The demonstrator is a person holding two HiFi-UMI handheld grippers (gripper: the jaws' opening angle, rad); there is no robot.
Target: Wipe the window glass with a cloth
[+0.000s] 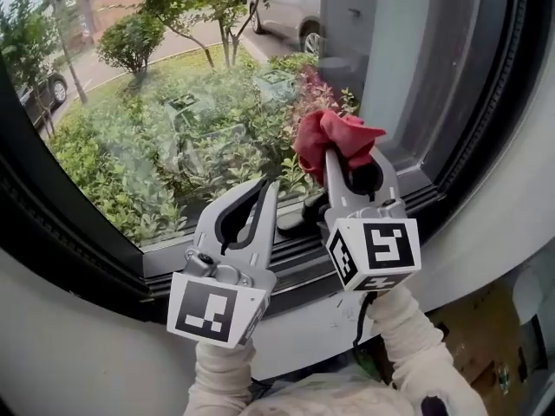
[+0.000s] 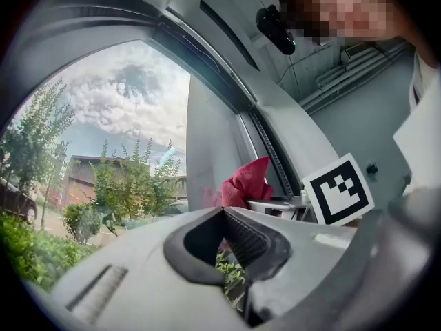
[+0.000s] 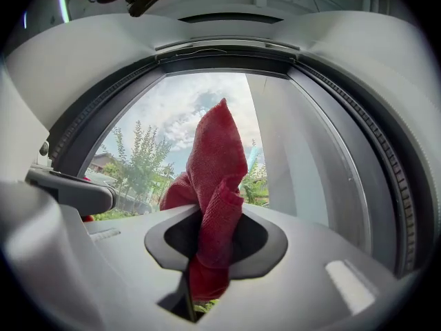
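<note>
Before the window glass (image 1: 173, 120), right gripper (image 1: 351, 158) with jaws clamped on a bunched red cloth (image 1: 328, 135), cloth raised near the pane's lower right corner above the dark frame (image 1: 286, 265), left gripper (image 1: 266, 189) just beside it, jaws closed on nothing.

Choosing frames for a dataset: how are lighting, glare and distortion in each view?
Head view: even daylight, faint reflections on the window glass, cloth sharp. Left gripper view: heavy fisheye bending, dark corners. Right gripper view: same fisheye, cloth sharp against bright sky.
</note>
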